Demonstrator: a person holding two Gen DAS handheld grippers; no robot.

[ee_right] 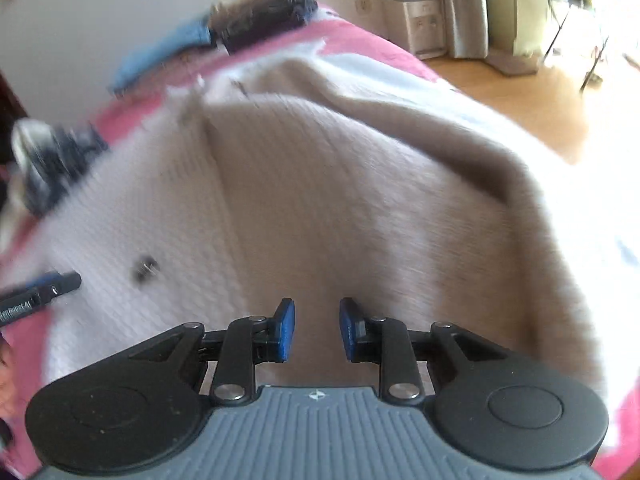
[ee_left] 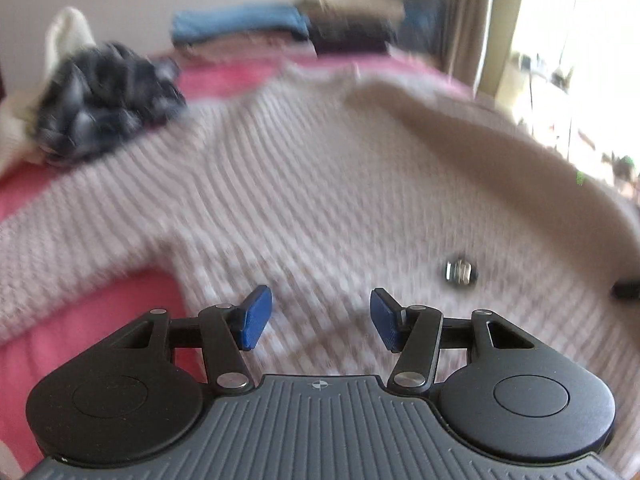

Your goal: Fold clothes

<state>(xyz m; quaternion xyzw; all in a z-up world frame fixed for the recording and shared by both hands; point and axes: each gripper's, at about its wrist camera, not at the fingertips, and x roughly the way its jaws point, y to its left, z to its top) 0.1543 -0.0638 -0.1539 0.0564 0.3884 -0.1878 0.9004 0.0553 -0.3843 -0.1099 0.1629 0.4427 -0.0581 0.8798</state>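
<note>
directly ahead of both tools, left tool [ee_left: 320, 318] and right tool [ee_right: 317, 330] each spread and empty, lies the ribbed sweater [ee_left: 304, 184], its right side folded over the body.

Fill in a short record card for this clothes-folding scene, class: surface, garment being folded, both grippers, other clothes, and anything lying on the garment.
surface: pink bedcover
garment: pale ribbed knit sweater, spread flat, one side folded over
left gripper: open, holding nothing, above the sweater's lower part
right gripper: open, holding nothing, above the folded-over part
other clothes: dark crumpled garment beside the sweater; folded stack at the far edge
on the garment: small metallic item, too blurred to identify
</note>
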